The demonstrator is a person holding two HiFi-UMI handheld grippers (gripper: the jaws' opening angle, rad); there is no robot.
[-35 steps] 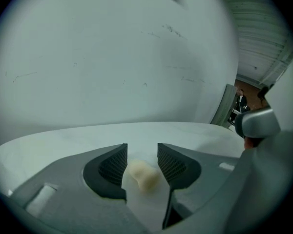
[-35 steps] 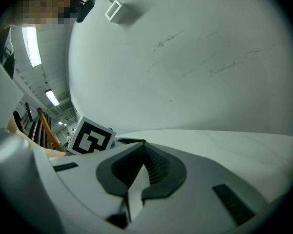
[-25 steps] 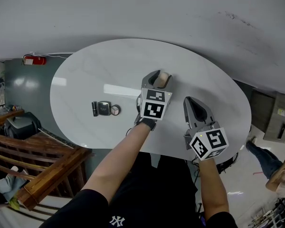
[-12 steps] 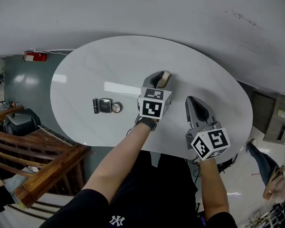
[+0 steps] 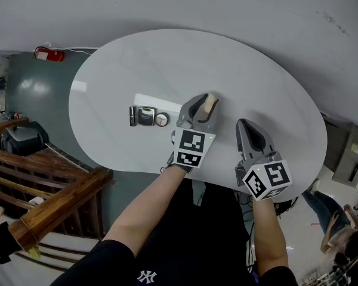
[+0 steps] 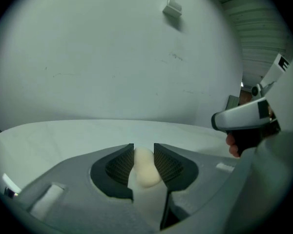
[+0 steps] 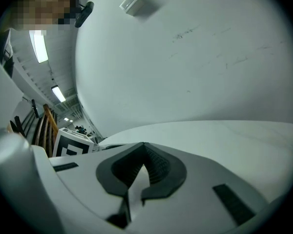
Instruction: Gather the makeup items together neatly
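Note:
A beige makeup sponge (image 5: 209, 105) sits between the pads of my left gripper (image 5: 204, 102), over the middle of the round white table (image 5: 256, 76). In the left gripper view the sponge (image 6: 145, 165) is squeezed between both dark pads, so this gripper (image 6: 144, 152) is shut on it. To its left lie a black tube (image 5: 132, 115), a square compact (image 5: 146, 116) and a small round compact (image 5: 161, 120), side by side in a row. My right gripper (image 5: 249, 127) hovers near the table's front right, jaws together with nothing in them (image 7: 144, 150).
The table's near edge runs just under both grippers. Past it on the left are a wooden railing (image 5: 53, 201) and a lower floor. A pale wall (image 6: 112, 48) rises behind the table. The right hand's gripper body (image 6: 249, 118) shows at the right of the left gripper view.
The left jaws have narrowed onto the sponge. The left gripper has shifted with it a little toward me and toward the row of compacts. The right gripper has barely moved.

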